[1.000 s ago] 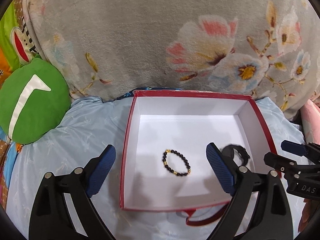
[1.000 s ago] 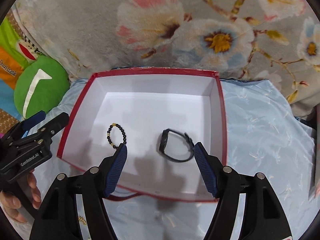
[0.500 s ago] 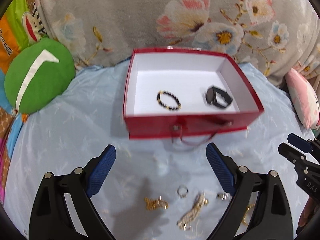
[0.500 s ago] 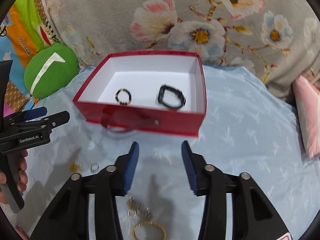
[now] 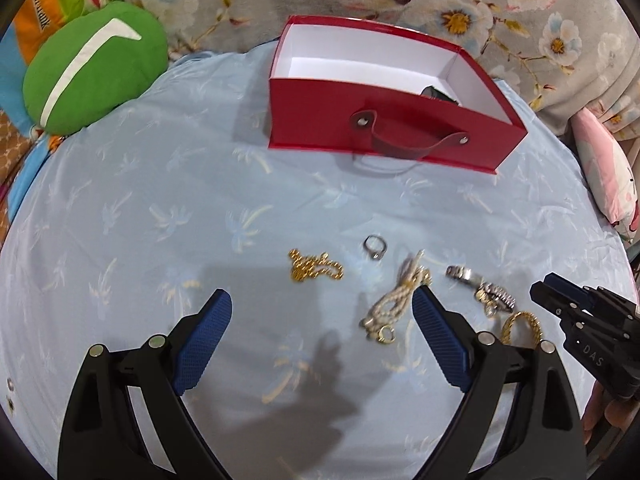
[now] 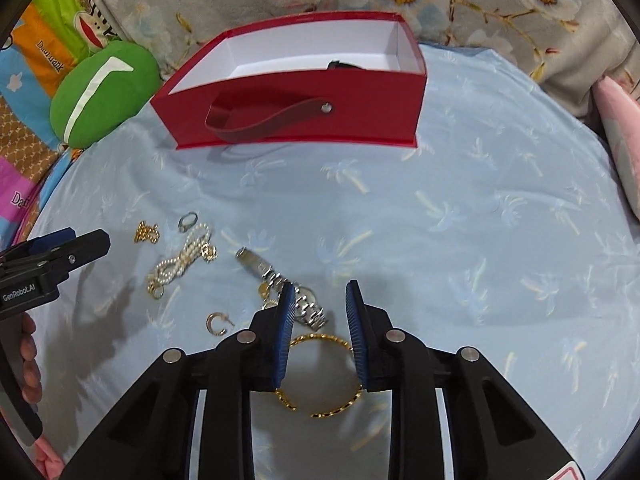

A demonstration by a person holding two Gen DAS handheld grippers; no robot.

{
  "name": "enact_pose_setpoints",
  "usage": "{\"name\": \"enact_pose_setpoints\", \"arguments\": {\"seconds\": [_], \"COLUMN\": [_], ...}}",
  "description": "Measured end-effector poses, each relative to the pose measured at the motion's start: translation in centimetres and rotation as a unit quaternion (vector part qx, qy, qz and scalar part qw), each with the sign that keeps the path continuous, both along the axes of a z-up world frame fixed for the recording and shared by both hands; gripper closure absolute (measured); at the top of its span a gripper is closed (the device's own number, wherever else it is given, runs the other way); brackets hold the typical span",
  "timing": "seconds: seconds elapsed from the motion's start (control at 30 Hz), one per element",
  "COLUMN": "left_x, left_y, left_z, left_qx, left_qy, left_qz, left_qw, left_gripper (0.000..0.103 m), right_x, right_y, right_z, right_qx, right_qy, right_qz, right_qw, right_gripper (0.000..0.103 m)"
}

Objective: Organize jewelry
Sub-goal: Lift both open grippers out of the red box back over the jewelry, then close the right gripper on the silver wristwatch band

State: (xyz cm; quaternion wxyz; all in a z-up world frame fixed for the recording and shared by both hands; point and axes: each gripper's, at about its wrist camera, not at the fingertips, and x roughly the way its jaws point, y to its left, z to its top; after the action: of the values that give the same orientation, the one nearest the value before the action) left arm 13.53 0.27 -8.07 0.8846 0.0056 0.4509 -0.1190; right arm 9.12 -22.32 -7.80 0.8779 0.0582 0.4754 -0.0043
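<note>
On the pale blue palm-print cloth we find the loose jewelry gathered at the near side and the red box standing at the far side, well apart from it. We see the box open at the top, white inside, with a dark strap handle on its near wall; a dark item shows just above that wall inside the box, and we cannot tell what it is from here. In the right wrist view, the right gripper has its jaws partly closed with a narrow gap between them, and it has hold of nothing. Its left finger overlaps the silver watch, and the gold bangle lies on the cloth below and between the two fingers; we cannot tell whether either is touched. To the left of the watch lie a gold hoop earring, a pearl strand, a silver ring and a gold chain. In the left wrist view, the left gripper has its jaws spread wide and holds nothing; it hovers over bare cloth near the gold chain, with its right finger just beside the pearl strand. A green cushion lies at the far left, and a floral blanket rises behind the box.
</note>
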Motion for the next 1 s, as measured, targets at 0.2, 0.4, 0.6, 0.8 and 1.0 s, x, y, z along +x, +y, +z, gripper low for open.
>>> {"name": "enact_pose_setpoints", "arguments": {"seconds": [0.2,0.4,0.6,0.8,1.0], "left_x": [-0.4,-0.4,-0.2,-0.1,0.2], "left_y": [-0.1,-0.6,-0.7,-1.1,-3.0], "left_z": [-1.4,-2.0,-2.2,-2.4,-2.6], "left_qx": [-0.005,-0.01,-0.012,-0.011,-0.005], "left_qy": [0.02,0.031,0.034,0.037,0.037], "left_qz": [-0.005,-0.01,-0.011,-0.016,-0.04], "left_qw": [0.9998,0.9994,0.9993,0.9991,0.9985], "left_gripper": [0.014,0.014,0.014,0.014,0.014], "right_x": [0.7,1.6,2.2,2.1,1.5], "right_y": [1.3,1.9,1.5,1.0,0.2], "right_z": [-1.5,-2.5,-3.2,-3.3,-2.7], "right_qx": [0.006,0.004,0.004,0.003,0.012], "right_qy": [0.016,0.024,0.029,0.025,0.01], "right_qz": [0.013,0.017,0.01,0.0,-0.009], "right_qw": [1.0,1.0,1.0,1.0,1.0], "right_gripper": [0.079,0.079,0.078,0.079,0.092]}}
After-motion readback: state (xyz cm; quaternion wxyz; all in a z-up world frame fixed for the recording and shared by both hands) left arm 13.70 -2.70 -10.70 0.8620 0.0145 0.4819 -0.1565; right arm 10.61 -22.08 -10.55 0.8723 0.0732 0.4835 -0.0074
